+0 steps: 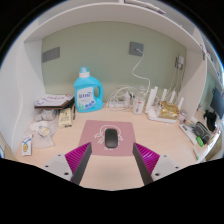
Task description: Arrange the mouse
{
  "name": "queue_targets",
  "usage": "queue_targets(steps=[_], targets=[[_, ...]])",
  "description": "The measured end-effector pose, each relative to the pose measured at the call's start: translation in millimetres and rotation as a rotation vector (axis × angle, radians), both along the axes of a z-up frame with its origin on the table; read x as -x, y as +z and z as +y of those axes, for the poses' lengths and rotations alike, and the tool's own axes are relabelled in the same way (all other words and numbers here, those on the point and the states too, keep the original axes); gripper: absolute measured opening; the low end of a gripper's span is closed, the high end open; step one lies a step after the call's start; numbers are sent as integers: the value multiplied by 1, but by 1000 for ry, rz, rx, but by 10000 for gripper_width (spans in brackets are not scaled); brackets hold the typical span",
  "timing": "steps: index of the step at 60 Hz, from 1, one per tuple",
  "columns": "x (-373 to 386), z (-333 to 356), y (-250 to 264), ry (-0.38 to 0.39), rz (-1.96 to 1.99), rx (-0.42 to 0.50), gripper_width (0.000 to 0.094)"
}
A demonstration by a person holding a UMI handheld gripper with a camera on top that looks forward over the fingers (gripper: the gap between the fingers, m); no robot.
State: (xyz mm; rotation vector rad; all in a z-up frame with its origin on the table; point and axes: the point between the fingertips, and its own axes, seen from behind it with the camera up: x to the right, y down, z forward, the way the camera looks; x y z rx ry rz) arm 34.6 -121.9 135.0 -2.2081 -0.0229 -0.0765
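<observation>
A dark grey mouse [110,138] lies on a pink mouse mat [106,131] on the beige desk [45,160]. My gripper [110,160] is open and empty, with its magenta pads [76,157] spread wide. The mouse sits just ahead of the fingertips, roughly centred between them and not touched by either finger.
A blue detergent bottle [89,90] stands at the back by the green wall. Boxes and packets [48,110] clutter the back left. White cables and a white device [150,103] sit at the back right, and dark items [198,132] lie at the far right.
</observation>
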Motion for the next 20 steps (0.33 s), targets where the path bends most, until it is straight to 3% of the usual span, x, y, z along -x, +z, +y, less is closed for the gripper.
queue_targets(steps=[20], targets=[[-7,-46,14,13,-35,-27,845]])
